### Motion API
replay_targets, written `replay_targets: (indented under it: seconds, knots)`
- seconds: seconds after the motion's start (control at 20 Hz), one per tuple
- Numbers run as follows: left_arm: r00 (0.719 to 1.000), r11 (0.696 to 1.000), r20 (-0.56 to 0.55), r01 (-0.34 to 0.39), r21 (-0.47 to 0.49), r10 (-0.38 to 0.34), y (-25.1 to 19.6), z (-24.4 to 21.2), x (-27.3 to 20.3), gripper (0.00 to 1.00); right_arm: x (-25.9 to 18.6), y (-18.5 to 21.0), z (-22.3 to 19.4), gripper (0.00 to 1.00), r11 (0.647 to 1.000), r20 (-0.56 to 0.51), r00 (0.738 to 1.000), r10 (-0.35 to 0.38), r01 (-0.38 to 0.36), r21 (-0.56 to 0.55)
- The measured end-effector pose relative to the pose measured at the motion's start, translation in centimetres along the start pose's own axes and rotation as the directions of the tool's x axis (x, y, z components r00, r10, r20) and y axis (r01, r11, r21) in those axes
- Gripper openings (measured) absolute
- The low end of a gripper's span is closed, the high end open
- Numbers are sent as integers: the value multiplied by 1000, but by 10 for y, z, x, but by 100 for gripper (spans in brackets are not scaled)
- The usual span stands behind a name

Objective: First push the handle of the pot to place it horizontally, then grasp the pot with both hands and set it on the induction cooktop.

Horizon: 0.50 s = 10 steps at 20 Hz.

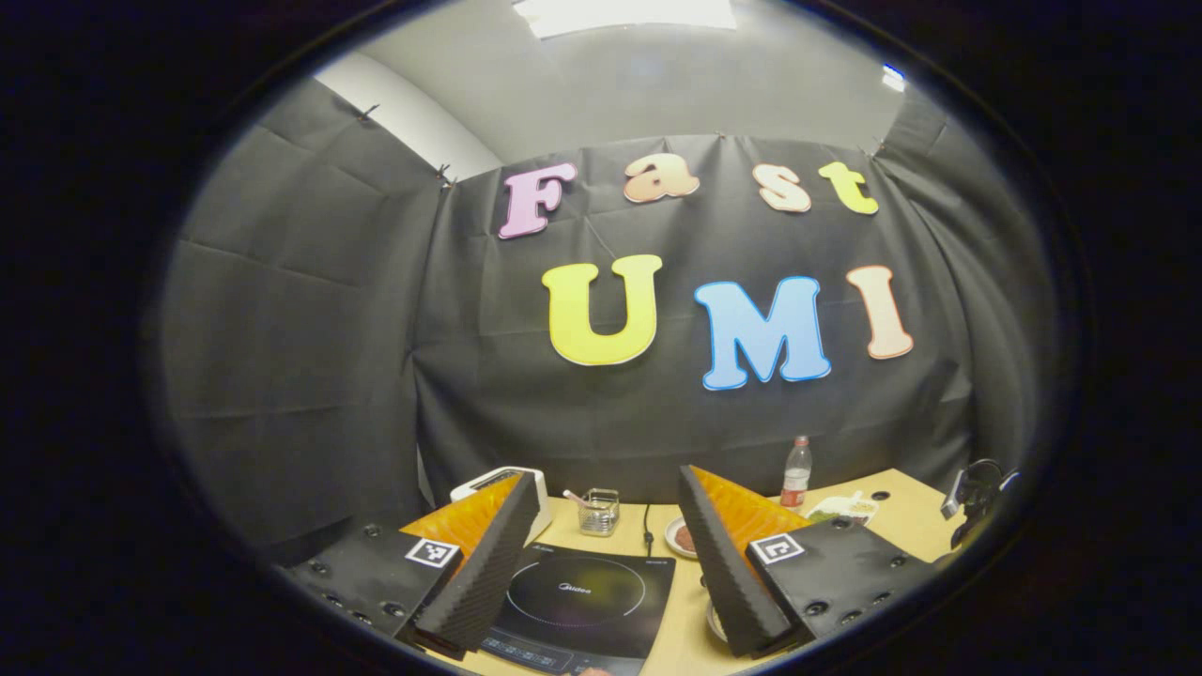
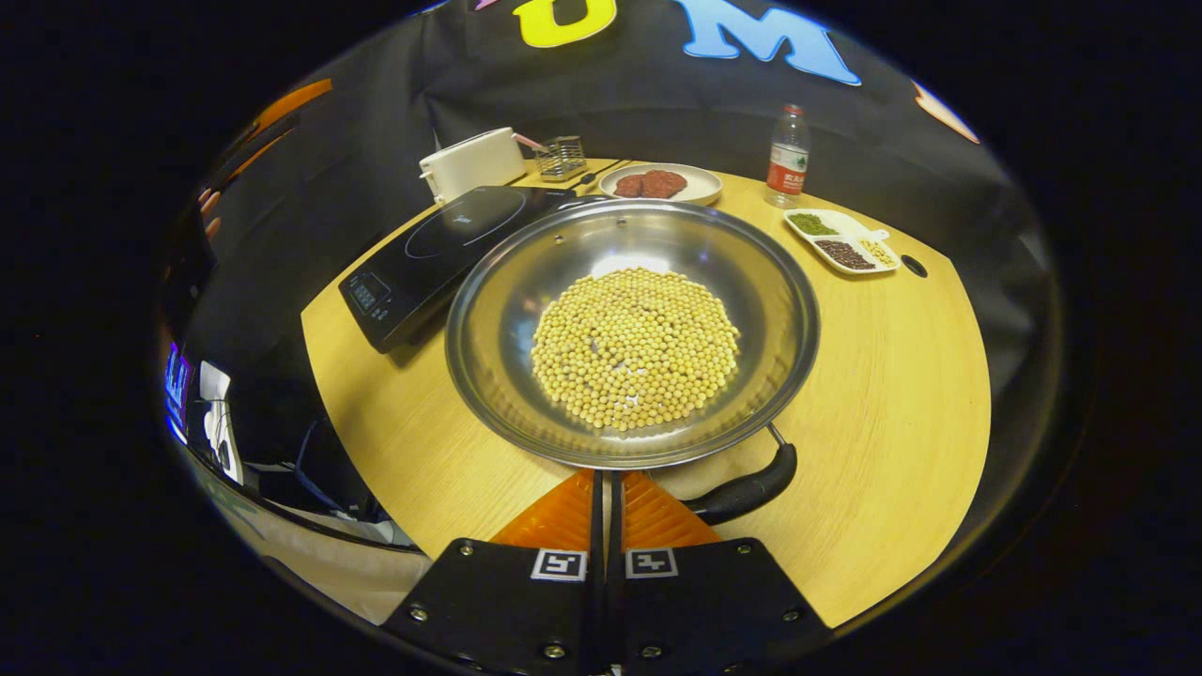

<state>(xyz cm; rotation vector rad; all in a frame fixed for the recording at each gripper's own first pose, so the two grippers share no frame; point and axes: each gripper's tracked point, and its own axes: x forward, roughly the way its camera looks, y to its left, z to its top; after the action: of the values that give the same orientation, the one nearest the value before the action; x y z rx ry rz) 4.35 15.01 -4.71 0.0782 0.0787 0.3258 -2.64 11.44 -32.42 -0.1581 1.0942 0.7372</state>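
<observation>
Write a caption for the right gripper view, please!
Shut right gripper by the handle of a steel pot of soybeans, beside the induction cooktop.

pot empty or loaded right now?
Loaded: the pot sits upright on the table, a layer of pale yellow beans covering its bottom.

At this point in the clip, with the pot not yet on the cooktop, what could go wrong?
1. The pot is shallow and holds loose soybeans; tilting it during the lift could spill them.
2. The right gripper has its fingers closed beside the handle; a hard push might slide the whole pot rather than turn it.
3. The pot sits close to the induction cooktop; its rim could knock the cooktop's edge.
</observation>
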Motion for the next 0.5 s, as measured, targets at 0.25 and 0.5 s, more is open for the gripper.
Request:
replay_targets:
  seconds: [0.25,0.5]
  knots:
    - [1000,1000,-5,-7,-2,7,-4,-2,1,96,0,-38,3,1,998,-1,998,-62,62,14]
    - [1000,1000,-16,-21,-1,21,-4,-6,5,96,3,-65,4,1,996,-19,995,-94,94,3]
